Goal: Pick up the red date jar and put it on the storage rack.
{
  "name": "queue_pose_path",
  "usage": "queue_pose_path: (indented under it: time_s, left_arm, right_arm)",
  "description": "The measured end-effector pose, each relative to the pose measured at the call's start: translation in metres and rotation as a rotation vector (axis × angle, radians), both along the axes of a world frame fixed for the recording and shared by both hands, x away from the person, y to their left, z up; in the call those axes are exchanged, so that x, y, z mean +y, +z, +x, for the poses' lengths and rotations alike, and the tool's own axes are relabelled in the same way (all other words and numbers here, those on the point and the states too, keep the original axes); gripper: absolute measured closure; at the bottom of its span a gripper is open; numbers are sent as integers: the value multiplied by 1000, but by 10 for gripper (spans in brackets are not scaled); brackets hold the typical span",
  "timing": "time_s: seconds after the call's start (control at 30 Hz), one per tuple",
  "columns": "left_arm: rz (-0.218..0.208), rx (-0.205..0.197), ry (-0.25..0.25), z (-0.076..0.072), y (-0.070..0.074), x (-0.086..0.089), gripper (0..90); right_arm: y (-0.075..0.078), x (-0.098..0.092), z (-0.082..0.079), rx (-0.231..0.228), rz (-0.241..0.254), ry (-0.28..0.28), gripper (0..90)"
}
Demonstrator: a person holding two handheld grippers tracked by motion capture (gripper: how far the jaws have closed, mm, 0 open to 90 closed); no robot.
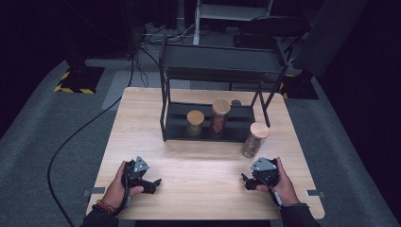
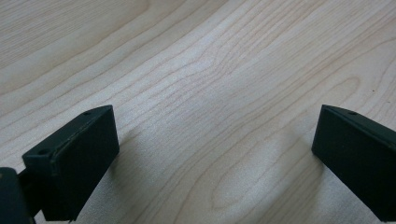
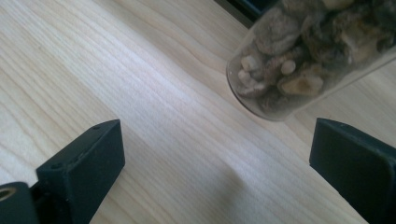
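Three glass jars with wooden lids are in the high view. A short one (image 1: 195, 122) and a taller one with reddish contents (image 1: 220, 116) stand on the bottom shelf of a black rack (image 1: 176, 135). The third jar (image 1: 255, 139), (image 3: 308, 56), holding brownish chunks, stands on the table in front of the rack's right end. My right gripper (image 1: 246, 182), (image 3: 217, 163) rests low near the front right of the table, open, with that jar a short way ahead of its jaws and nothing between them. My left gripper (image 1: 156, 183), (image 2: 215, 158) lies at the front left, open over bare wood.
The black rack has an upper shelf (image 1: 222, 59) that overhangs its bottom shelf. The light wooden table (image 1: 198, 165) ends close behind both hands. A black cable (image 1: 71, 142) runs over the grey floor at the left.
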State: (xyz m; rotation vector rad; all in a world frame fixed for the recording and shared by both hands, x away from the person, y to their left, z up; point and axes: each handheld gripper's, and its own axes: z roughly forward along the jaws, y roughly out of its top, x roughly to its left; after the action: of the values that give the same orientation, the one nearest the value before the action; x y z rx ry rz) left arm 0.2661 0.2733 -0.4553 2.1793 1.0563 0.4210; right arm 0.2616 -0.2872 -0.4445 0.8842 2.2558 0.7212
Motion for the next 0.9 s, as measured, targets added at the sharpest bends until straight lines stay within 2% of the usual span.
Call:
queue_pose_path:
  time_s: [0.33, 0.67, 0.9]
  left_arm:
    - [0, 0, 0, 0, 0, 0, 4]
    - [0, 0, 0, 0, 0, 0, 3]
    - [0, 0, 0, 0, 0, 0, 4]
  right_arm:
    - [-3, -18, -6, 22, 36, -38, 25]
    - [-8, -41, -7, 46, 110, -69, 15]
    - [-10, -59, -5, 79, 166, -95, 6]
